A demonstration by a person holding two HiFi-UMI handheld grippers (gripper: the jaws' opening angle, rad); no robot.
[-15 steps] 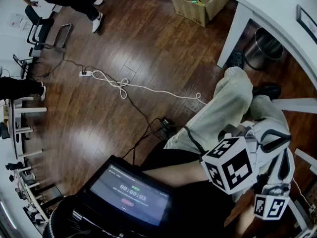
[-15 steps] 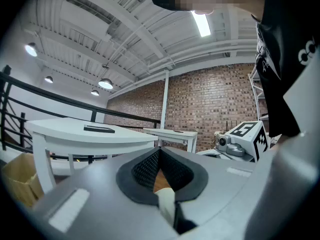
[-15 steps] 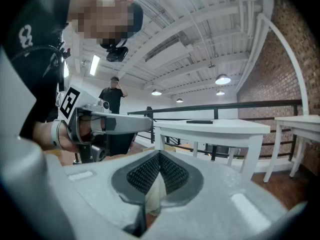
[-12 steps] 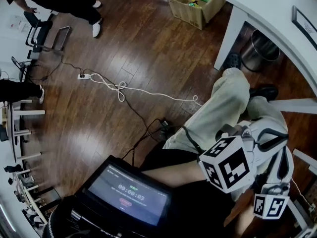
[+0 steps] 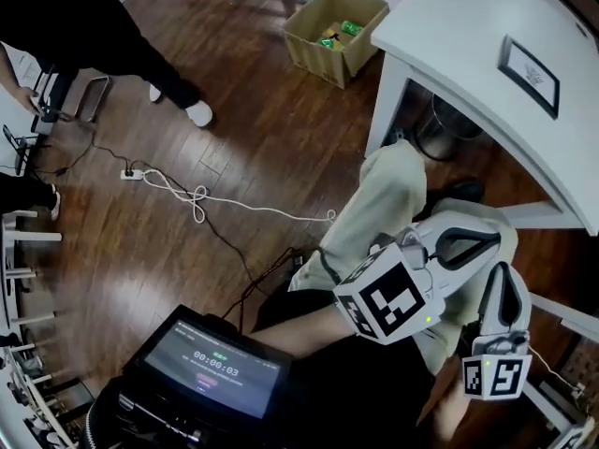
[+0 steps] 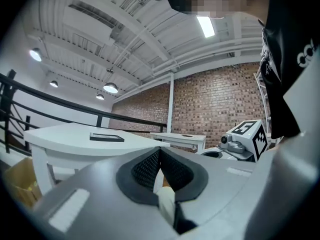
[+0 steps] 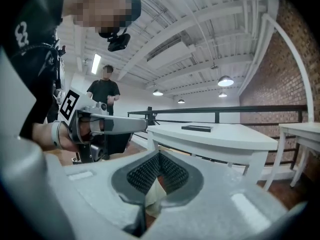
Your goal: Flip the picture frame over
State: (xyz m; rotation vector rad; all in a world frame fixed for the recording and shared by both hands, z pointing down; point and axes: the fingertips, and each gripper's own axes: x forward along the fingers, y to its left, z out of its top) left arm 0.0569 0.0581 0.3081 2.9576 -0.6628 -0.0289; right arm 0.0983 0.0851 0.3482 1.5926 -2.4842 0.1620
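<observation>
**Desk:** Where does the picture frame sit?

**Photographer:** The dark picture frame [image 5: 530, 76] lies flat on the white table [image 5: 449, 26], toward the table's right part as the head view shows it. Nothing touches it, and it is well apart from both grippers.

**Desk:** And the two claws?

**Photographer:** The left gripper [image 6: 160, 156] has its jaws pressed together with nothing pinched between the pads. It points about level toward the table, and the frame shows beyond its tip on the left. The right gripper [image 7: 159, 156] is closed the same way, on nothing, and tips slightly downward. Both hang low over the wearer's pale trousers [image 5: 393, 195], near each other, short of the table's edge. Seen from the right gripper, a hand holds the left one out to the side.

**Desk:** What else is in the shot?

**Photographer:** An open cardboard box [image 5: 332, 36] holding green items stands on the wood floor [image 5: 234, 110] just beside the table's left end. A metal bin [image 5: 440, 134] sits under the table. A white cable [image 5: 201, 199] loops across the boards. A bystander in black [image 5: 94, 36] with white shoes stands at upper left. A dark screen [image 5: 213, 368] showing timer digits fills the lower left corner.
</observation>
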